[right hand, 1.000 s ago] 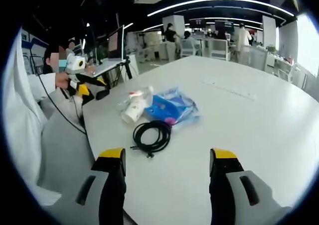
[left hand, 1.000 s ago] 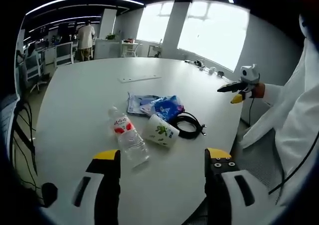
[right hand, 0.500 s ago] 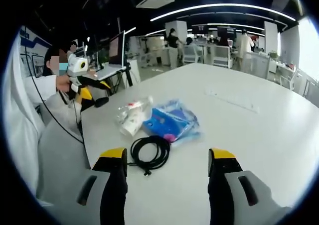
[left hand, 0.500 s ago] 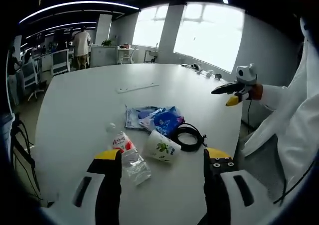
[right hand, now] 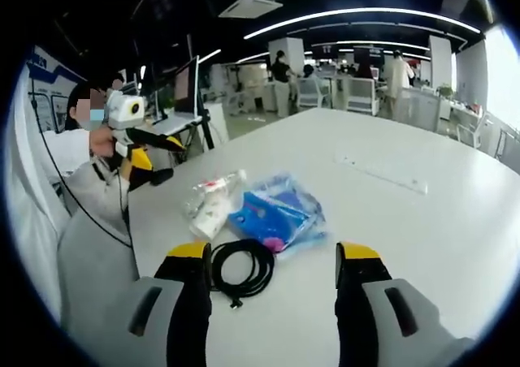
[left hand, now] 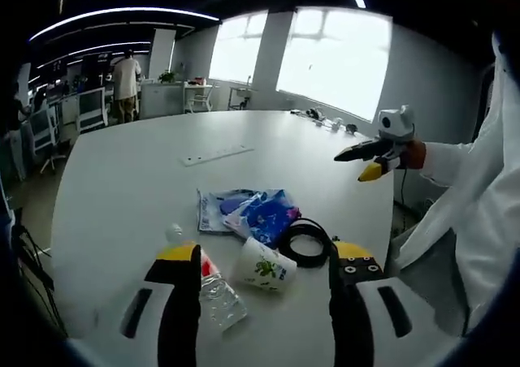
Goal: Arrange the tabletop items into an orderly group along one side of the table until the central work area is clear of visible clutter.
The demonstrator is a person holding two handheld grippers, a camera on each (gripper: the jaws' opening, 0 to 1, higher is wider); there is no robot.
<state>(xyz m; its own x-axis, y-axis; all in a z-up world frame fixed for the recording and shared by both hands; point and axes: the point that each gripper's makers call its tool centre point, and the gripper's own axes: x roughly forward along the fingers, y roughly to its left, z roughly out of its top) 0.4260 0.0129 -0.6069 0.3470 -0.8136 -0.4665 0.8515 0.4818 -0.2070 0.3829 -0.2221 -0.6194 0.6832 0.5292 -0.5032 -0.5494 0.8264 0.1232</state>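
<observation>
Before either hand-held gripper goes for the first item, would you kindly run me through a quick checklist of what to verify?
1. Left hand-held gripper open and empty: ok.
2. Right hand-held gripper open and empty: ok.
3. Clutter gathered at one side: not ok; water bottle, paper cup, black cable and blue packet lie clustered near the table edge, unsorted.
4. Bottle upright: not ok, it lies on its side.
5. Cup empty: cannot tell.
6. Cable free of the packet: cannot tell; they lie close together.
</observation>
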